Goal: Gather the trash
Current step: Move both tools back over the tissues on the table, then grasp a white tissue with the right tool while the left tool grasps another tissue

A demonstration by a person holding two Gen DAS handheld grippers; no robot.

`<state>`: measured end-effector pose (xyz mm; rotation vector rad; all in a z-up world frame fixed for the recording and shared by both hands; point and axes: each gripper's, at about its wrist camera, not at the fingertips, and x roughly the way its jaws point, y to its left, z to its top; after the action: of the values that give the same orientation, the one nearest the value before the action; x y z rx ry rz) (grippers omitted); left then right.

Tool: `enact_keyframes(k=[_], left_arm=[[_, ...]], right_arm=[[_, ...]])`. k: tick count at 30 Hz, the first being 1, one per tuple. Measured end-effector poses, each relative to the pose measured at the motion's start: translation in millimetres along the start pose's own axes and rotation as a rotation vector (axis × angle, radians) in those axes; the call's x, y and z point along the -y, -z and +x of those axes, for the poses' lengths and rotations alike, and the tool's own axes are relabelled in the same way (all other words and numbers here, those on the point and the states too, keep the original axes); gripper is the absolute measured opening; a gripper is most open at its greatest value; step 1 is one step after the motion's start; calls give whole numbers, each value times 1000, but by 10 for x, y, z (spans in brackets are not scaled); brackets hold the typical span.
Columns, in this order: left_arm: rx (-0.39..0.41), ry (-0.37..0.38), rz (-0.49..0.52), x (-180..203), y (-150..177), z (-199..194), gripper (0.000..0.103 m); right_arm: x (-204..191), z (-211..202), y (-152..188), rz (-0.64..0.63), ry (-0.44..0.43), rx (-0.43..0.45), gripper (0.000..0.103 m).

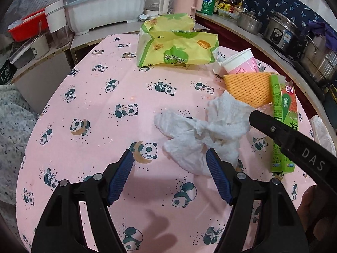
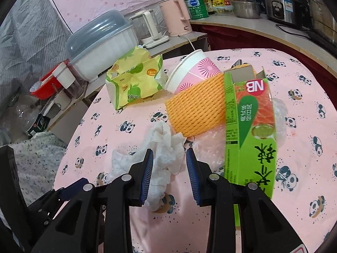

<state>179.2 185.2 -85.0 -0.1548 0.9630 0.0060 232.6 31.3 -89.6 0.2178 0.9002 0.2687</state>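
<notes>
Five pieces of trash lie uncollected on the pink table [image 1: 84, 109], so the task appears to be at its start: a crumpled tissue [image 1: 202, 130], an orange foam net [image 2: 195, 111], a paper cup [image 2: 189, 73], a green carton [image 2: 250, 126] and a torn yellow-green wrapper [image 1: 177, 44]. The right gripper [image 2: 169, 168] is spread apart, its fingers [image 2: 147, 168] straddling the tissue, which sits between the pads without being pinched. The left gripper [image 1: 170, 172] is likewise released and holds nothing; the tissue lies just ahead of its right finger [image 1: 217, 175], touching or overlapping it. Beyond the right gripper's tips stand the net and cup; the carton lies outside its right finger. No bin or bag is in view. Clear film under the carton is hard to make out, and the cup's base is hidden behind the net.
</notes>
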Motion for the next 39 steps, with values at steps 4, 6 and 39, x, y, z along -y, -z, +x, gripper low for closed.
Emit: enact_keyframes(k=[4, 6, 39], left_arm=[[-7, 0, -10, -41, -31, 60, 68], [-8, 1, -14, -46, -42, 73, 68], [-50, 138, 32, 619, -179, 421, 55]], right_arm=[[-38, 174, -2, -12, -9, -28, 18], [-41, 232, 15, -12, -23, -44, 7], [617, -861, -173, 92, 61, 213, 4]])
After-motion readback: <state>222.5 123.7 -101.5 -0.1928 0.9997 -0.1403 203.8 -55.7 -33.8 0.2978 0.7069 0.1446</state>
